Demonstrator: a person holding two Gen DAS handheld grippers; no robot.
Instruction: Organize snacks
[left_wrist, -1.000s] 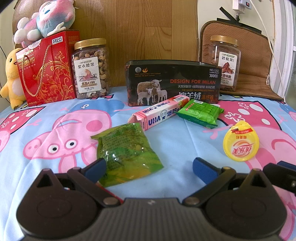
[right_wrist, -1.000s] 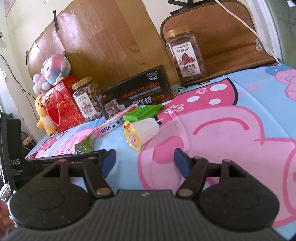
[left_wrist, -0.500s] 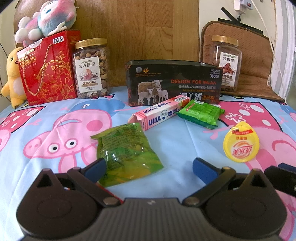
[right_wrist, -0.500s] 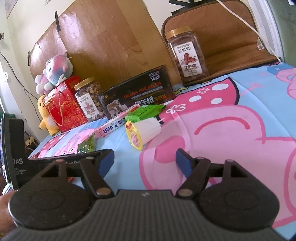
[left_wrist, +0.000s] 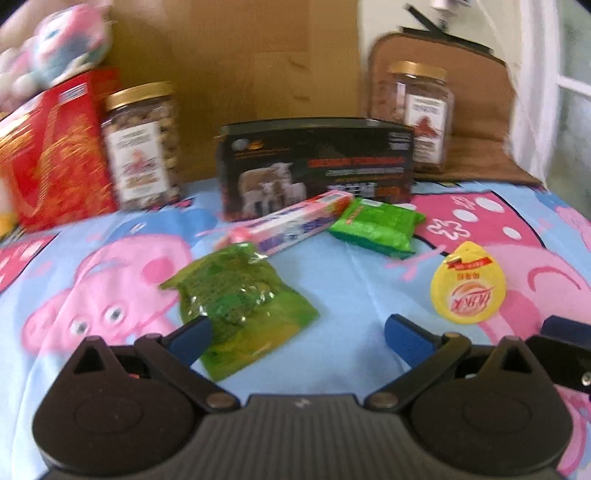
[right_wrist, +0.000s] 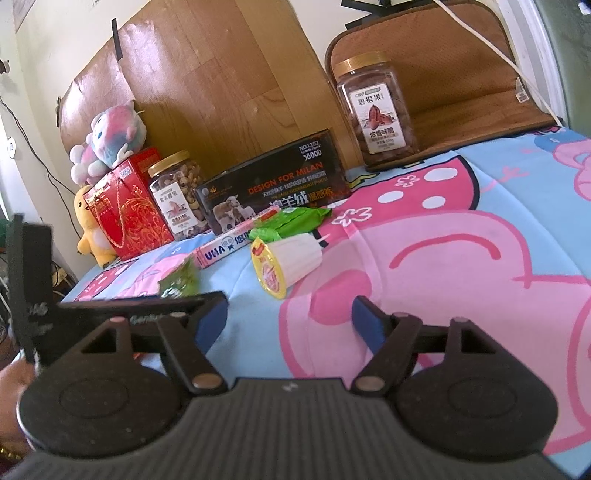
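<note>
Left wrist view: green snack bag (left_wrist: 236, 306) lies beside the left jaw (jaws wide, empty)

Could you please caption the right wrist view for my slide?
Open right gripper faces a lying jelly cup on the cartoon sheet, snacks behind.

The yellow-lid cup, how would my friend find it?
Start at the black sheep box standing on the pig bedsheet. In front lie flat packets; the yellow-lid cup lies beside them, the only white ribbed cup with a round yellow foil lid.
</note>
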